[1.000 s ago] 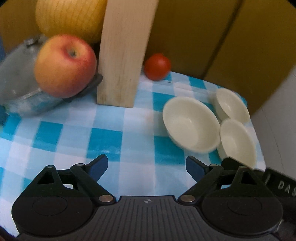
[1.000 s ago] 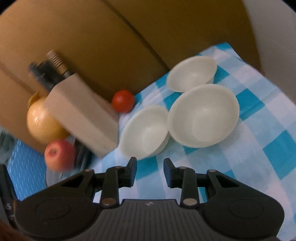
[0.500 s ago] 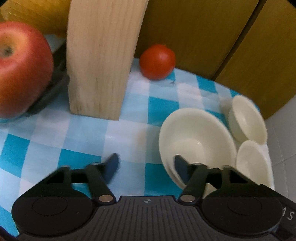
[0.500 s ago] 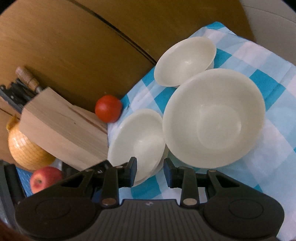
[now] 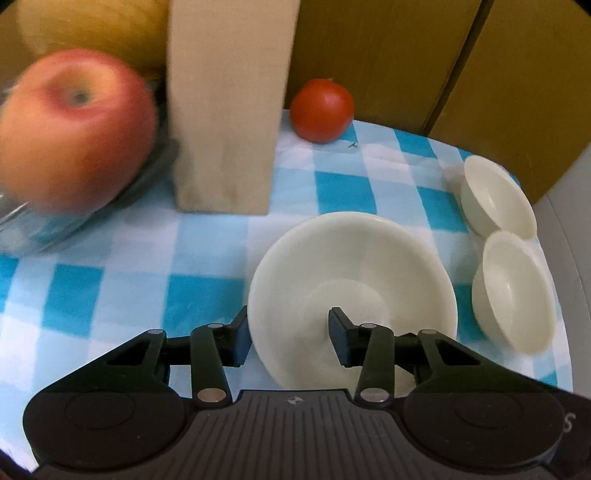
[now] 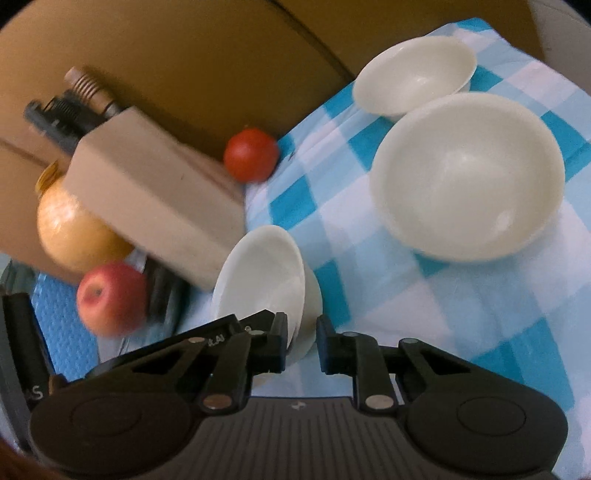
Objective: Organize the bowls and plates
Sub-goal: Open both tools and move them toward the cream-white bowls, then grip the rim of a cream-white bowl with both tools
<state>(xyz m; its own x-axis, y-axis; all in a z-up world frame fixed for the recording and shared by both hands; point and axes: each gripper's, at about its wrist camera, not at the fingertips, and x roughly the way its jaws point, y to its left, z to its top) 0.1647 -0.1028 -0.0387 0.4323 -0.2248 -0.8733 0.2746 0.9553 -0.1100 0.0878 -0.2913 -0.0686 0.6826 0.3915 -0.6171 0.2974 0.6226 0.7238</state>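
Straddling plate (image 5: 351, 273) rim, L hand-held gripper (image 5: 288, 338) jaws part-open.

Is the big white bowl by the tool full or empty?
Empty. In the left wrist view the big white bowl shows only its bare, smooth inside, and the left tool's two fingers sit on either side of its near rim.

Apple (image 5: 74, 129) far left of my left tongs blurry, cut by picture edge. Yellow fruit (image 5: 88, 29) behind it cut at top. Near rim of big bowl (image 5: 351, 273) hidden behind my left tongs' body. Knife handles (image 6: 70, 107) up-left of my right tongs too blurry to tell.
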